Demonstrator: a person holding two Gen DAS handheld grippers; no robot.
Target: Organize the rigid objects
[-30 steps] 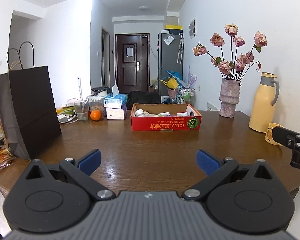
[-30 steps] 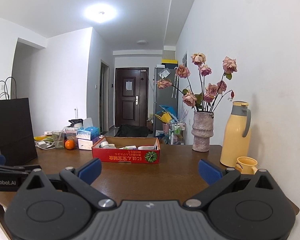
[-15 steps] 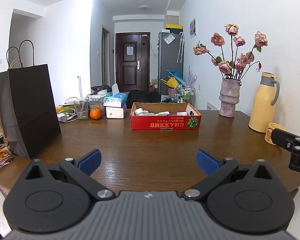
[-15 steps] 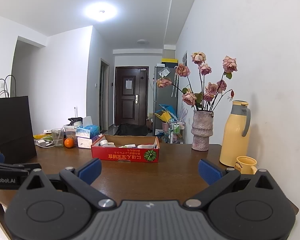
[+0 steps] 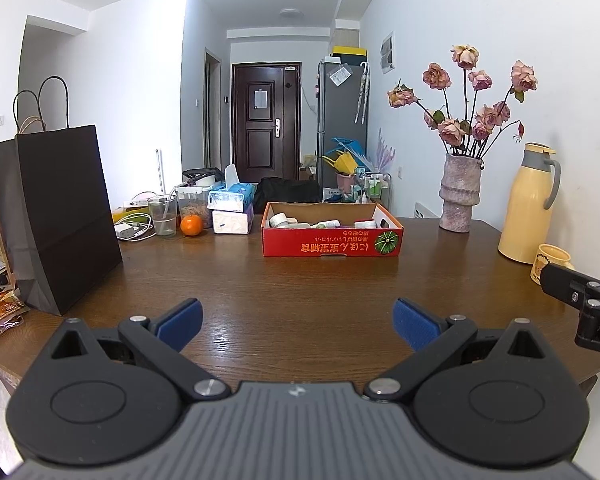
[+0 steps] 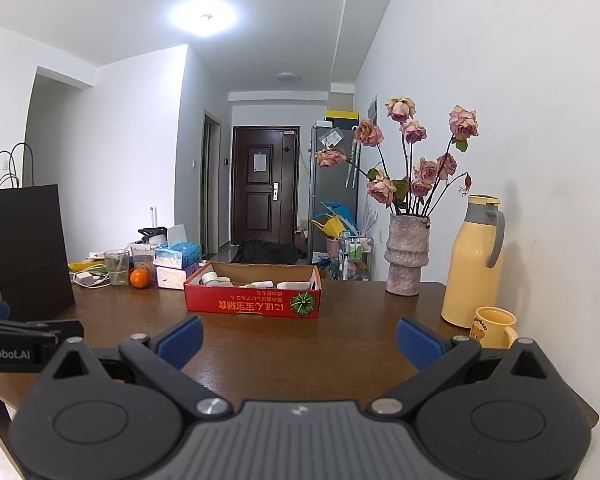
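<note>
Your scene is bright and evenly lit from a ceiling lamp [image 6: 205, 18], which blows out to white. You get soft glare on the wooden table [image 5: 300, 280] near its front edge. Focus is sharp; fisheye bends walls, corners vignette black.

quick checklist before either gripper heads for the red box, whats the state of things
1. Left gripper open and holding nothing: ok.
2. Right gripper open and holding nothing: ok.
3. Bare table between both grippers and the red box: ok.
4. Box top open, small bottles lying inside: ok.
5. Which item is easiest to grasp: cannot tell, too small from here.
6. Yellow mug close beside the right gripper's right finger: not ok, mind it.
</note>
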